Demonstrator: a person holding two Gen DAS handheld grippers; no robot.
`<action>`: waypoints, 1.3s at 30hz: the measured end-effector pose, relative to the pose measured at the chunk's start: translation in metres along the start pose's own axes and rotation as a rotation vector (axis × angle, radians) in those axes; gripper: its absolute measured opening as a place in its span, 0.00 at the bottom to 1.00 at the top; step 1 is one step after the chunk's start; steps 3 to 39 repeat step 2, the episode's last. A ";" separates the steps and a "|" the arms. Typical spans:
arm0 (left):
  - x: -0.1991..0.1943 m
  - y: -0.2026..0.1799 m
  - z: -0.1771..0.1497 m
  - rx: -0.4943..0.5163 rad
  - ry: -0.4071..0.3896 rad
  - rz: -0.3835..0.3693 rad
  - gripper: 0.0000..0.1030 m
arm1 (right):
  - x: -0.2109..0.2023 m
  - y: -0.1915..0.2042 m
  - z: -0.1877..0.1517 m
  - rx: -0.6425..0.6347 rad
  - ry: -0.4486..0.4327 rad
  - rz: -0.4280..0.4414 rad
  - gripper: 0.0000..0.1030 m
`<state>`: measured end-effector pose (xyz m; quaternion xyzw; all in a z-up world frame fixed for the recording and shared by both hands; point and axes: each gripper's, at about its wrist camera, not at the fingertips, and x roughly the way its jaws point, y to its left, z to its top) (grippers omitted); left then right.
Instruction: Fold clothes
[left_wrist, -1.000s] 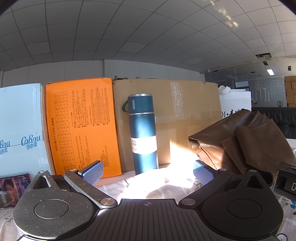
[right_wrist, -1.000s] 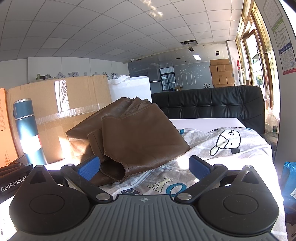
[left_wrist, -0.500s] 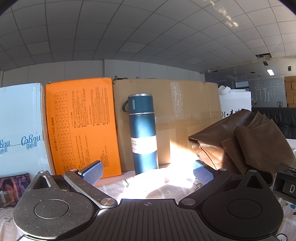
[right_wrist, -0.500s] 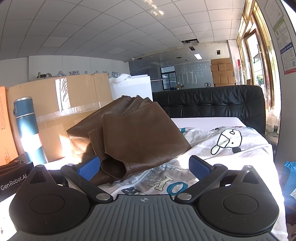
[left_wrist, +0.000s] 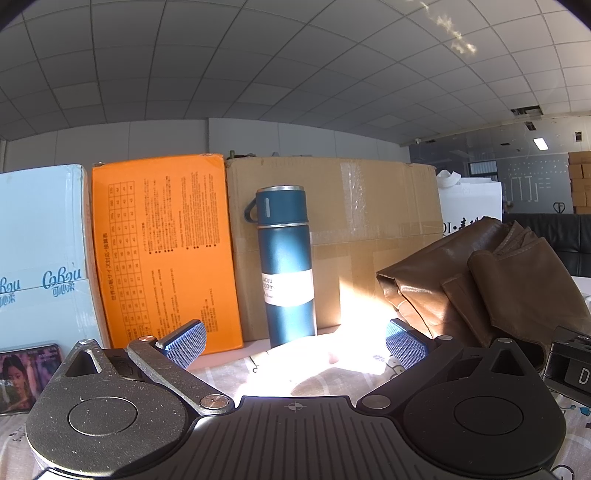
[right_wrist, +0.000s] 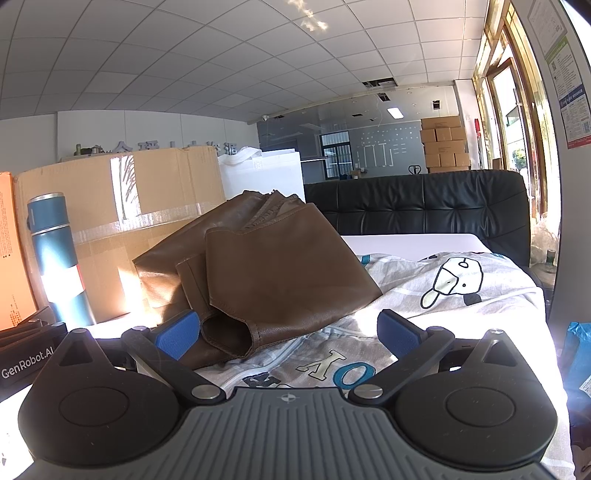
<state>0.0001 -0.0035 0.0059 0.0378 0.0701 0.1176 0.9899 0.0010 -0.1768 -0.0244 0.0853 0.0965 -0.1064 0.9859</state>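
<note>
A brown leather garment (right_wrist: 273, 273) lies bunched on a printed cartoon sheet (right_wrist: 454, 284) covering the table. It also shows at the right of the left wrist view (left_wrist: 491, 288). My right gripper (right_wrist: 288, 332) is open and empty, low over the sheet, with its left finger just beside the garment's sleeve opening. My left gripper (left_wrist: 295, 341) is open and empty, low over the sunlit sheet, to the left of the garment.
A blue thermos (left_wrist: 286, 266) stands ahead of the left gripper, in front of a cardboard box (left_wrist: 369, 221). An orange box (left_wrist: 162, 251) and a pale blue box (left_wrist: 40, 254) stand to its left. A black sofa (right_wrist: 424, 206) is behind the table.
The right gripper has shifted slightly, the garment sitting a little to the right in its view. The left gripper has not visibly moved.
</note>
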 end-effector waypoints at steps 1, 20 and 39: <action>0.000 0.000 0.000 0.000 0.000 0.000 1.00 | 0.000 0.000 0.000 0.000 0.000 0.000 1.00; 0.000 0.000 0.000 0.000 0.001 -0.001 1.00 | 0.000 0.000 0.000 0.000 -0.001 0.000 1.00; 0.000 0.000 0.000 0.000 0.001 -0.001 1.00 | 0.000 0.000 0.000 0.000 -0.001 0.000 1.00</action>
